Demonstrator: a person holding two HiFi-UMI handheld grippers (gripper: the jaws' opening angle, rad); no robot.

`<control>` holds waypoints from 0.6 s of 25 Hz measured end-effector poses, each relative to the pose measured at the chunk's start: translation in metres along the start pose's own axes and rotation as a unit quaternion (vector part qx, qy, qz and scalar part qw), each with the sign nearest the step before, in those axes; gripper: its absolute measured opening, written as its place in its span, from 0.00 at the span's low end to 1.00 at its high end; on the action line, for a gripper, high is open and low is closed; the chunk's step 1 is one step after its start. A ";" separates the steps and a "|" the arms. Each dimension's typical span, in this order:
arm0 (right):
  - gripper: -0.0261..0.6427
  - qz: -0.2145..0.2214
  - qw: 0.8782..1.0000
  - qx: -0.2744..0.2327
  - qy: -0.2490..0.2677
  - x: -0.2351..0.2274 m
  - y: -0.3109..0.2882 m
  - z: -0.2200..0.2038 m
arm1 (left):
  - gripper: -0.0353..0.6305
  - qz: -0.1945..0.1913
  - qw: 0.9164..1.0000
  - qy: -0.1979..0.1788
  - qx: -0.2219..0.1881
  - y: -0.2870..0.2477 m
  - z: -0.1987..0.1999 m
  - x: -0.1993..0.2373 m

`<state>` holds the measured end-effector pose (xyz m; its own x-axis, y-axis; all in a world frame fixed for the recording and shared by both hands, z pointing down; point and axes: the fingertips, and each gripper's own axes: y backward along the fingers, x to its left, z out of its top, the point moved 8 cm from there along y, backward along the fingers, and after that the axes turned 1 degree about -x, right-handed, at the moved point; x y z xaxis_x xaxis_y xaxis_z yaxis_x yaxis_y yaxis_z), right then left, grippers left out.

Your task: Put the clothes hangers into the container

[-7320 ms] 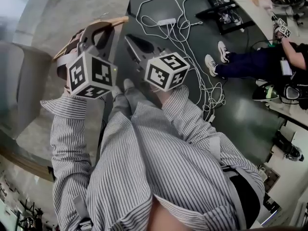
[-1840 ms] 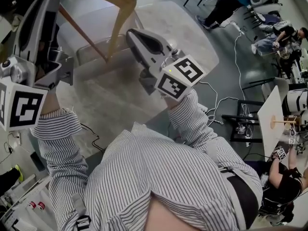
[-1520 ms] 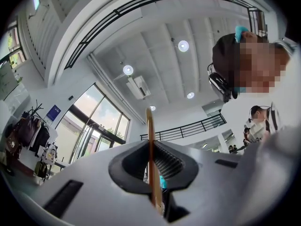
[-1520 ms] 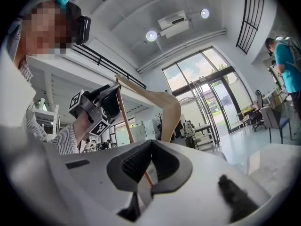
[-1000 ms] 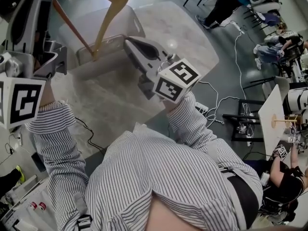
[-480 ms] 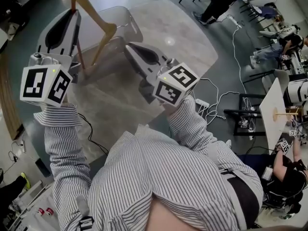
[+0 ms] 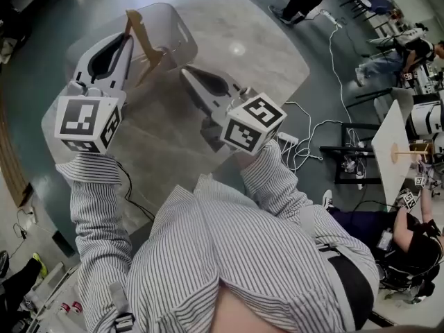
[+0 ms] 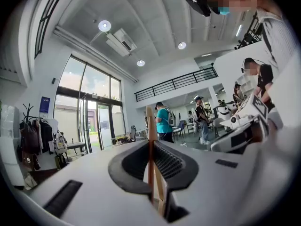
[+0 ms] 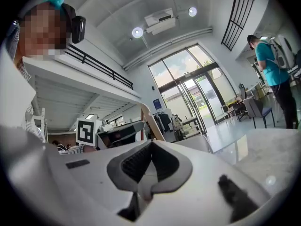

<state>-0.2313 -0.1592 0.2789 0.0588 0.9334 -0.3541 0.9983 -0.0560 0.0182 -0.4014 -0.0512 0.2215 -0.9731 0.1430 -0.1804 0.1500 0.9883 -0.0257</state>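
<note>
1. Now the left gripper (image 7: 123, 41) is clamped narrowly on the pale wooden clothes hanger (image 7: 142, 41) — its long axis runs up and away from the jaws.
2. In the head view the hanger overlaps the clear plastic container (image 7: 177, 44) just ahead, so I judge lowering comes next.
3. The right gripper (image 7: 189, 73) — jaws together, empty — hovers beside the container over the grey marble table (image 7: 270, 61)

The left gripper (image 7: 119, 44) hides much of the wooden hanger (image 7: 143, 39).
</note>
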 end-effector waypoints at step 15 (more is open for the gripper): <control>0.06 -0.025 1.000 -0.002 -0.014 -0.012 0.023 -0.007 | 0.10 -0.048 0.995 -0.024 0.085 -0.016 -0.046 -0.055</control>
<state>-0.2094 -0.1697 0.2901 0.0097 0.9246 -0.3808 1.0000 -0.0092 0.0030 -0.3588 -0.0723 0.2771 -0.9754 0.0421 -0.2164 0.0887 0.9736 -0.2105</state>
